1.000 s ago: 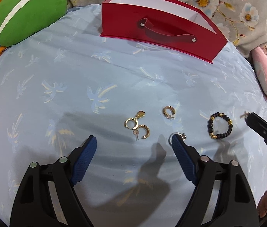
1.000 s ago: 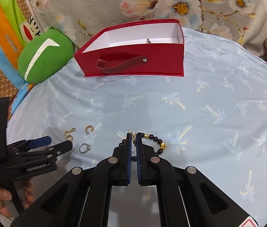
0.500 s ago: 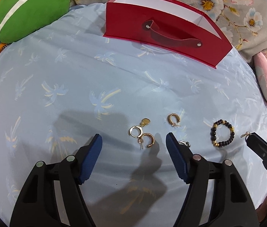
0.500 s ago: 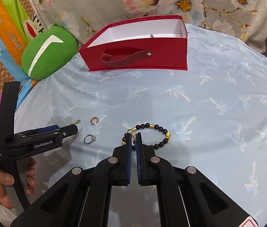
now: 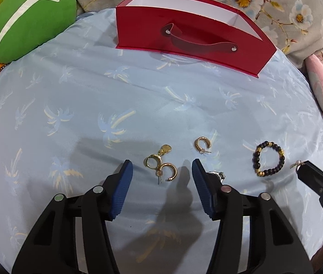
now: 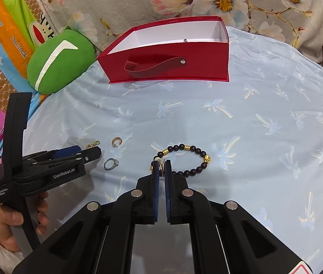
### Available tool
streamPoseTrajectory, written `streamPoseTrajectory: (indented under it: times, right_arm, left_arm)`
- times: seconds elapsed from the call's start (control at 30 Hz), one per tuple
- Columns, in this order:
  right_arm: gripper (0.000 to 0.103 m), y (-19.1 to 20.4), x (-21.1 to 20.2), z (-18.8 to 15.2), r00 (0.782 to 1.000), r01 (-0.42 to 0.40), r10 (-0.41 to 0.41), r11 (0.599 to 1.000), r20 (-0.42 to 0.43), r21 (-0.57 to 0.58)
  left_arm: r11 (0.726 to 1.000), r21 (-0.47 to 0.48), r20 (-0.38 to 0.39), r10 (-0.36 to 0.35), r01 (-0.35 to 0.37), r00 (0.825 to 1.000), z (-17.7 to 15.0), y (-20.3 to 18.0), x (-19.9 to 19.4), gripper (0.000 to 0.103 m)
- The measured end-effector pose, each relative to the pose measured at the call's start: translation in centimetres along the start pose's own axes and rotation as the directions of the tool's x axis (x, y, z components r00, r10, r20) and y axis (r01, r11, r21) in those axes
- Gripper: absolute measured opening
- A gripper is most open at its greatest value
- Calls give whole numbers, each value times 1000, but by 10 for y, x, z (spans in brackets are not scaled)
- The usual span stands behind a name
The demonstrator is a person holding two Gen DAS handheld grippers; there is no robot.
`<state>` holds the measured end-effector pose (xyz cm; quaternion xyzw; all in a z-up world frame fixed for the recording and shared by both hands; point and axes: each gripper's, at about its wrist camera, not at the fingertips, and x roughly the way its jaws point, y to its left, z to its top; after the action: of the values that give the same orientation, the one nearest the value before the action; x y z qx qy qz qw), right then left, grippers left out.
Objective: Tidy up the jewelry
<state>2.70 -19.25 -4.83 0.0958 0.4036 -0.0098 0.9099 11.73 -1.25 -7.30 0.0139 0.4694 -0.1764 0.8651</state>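
You're pinching a small gold earring (image 6: 161, 169) in the right gripper (image 6: 161, 169); left gripper (image 5: 162, 178) wide open; red box (image 6: 168, 52) holding one piece, five pieces remaining.

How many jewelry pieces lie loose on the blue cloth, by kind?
Gold hoop earrings: 3
Silver ring: 1
Beaded bracelet: 1
Total: 5, not counting the small gold piece clamped in the right gripper.
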Motion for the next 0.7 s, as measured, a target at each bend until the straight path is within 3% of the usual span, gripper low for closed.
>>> streamPoseTrajectory:
  times: [0.23, 0.43, 0.7]
  right_arm:
    - [4, 1, 0, -1, 1000, -2, 2, 1000, 2, 1]
    - [4, 0, -1, 1, 1000, -6, 6, 1000, 5, 5]
    - [4, 5, -15, 11, 999, -14, 14, 1000, 45, -6]
  left_arm:
    - [1000, 17, 17, 19, -20, 1000, 6, 0, 5, 15]
    - [1000, 12, 10, -14, 14, 1000, 4, 2, -1, 14]
    - [999, 5, 77, -33, 32, 997, 14, 3, -34, 14]
